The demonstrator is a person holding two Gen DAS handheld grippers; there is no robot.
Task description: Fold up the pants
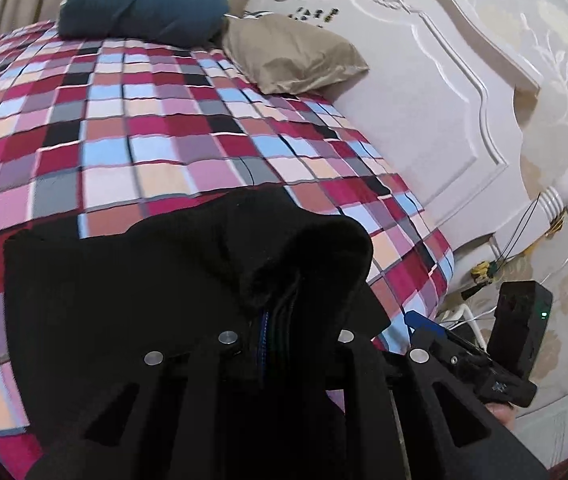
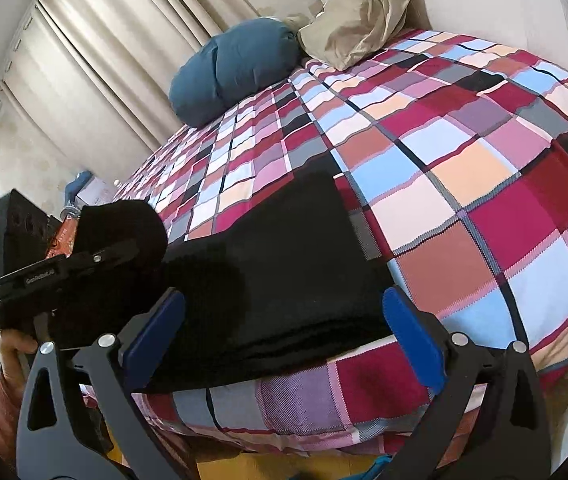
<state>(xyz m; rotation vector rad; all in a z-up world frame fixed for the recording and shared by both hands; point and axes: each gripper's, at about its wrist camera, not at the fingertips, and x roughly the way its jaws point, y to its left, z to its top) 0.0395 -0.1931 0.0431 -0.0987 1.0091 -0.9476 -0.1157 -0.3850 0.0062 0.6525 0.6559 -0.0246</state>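
Black pants (image 2: 284, 272) lie folded on the checked bedspread (image 2: 463, 168) near the bed's front edge. In the left wrist view my left gripper (image 1: 280, 320) is shut on a bunched end of the pants (image 1: 144, 292), lifted a little off the bed. That gripper also shows in the right wrist view (image 2: 96, 256), holding the raised fabric at the left. My right gripper (image 2: 284, 344) is open and empty, its blue pads (image 2: 415, 340) wide apart at the near edge of the folded pants. It also shows at the right in the left wrist view (image 1: 443, 340).
A dark blue cushion (image 2: 236, 68) and a beige pillow (image 2: 359, 16) lie at the head of the bed by the white headboard (image 1: 423, 100). Curtains (image 2: 96, 40) hang beyond the far side. Cables (image 1: 503, 264) and the floor lie beside the bed.
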